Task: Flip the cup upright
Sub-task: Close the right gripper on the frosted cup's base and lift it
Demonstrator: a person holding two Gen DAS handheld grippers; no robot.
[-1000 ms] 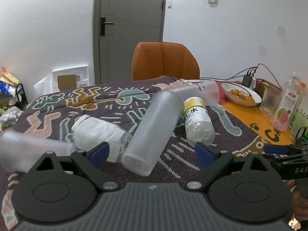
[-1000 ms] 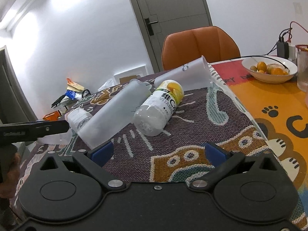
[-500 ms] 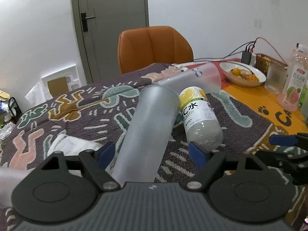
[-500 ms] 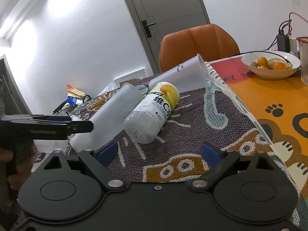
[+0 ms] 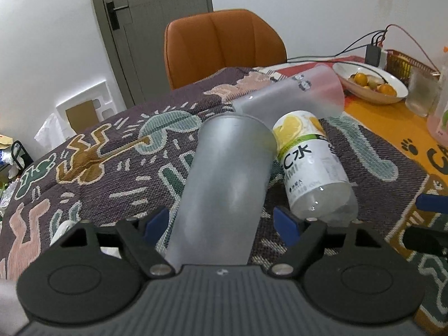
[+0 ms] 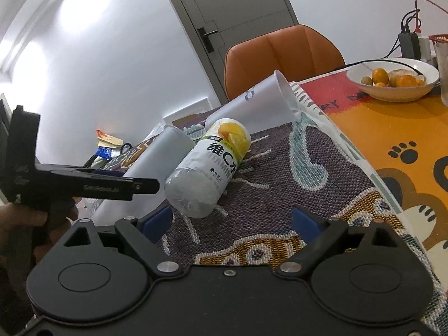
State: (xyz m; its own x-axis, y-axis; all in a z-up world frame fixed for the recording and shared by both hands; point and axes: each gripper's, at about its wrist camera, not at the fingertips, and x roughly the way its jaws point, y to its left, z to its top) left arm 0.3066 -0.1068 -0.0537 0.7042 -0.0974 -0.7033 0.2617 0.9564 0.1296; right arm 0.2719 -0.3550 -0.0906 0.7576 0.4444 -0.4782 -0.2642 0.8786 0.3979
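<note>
Now straddled by the wide-open left hand-held gripper (image 5: 219, 219), untouched: frosted cup (image 5: 224, 184) lying on the tabletop (image 5: 126, 168), against a bottle (image 5: 313, 168). Likely light, thin-walled, slick; best pinched gently mid-body. Right hand-held gripper (image 6: 232, 221) open, empty.

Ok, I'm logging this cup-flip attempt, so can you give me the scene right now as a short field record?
target: near frosted cup, lying on its side on the blanket
left gripper: jaws open, astride that cup, not closed on it
right gripper: jaws open, empty, over the blanket
beside cup: lemon bottle, also lying down
behind: second frosted cup, on its side
background: fruit bowl, orange chair
</note>
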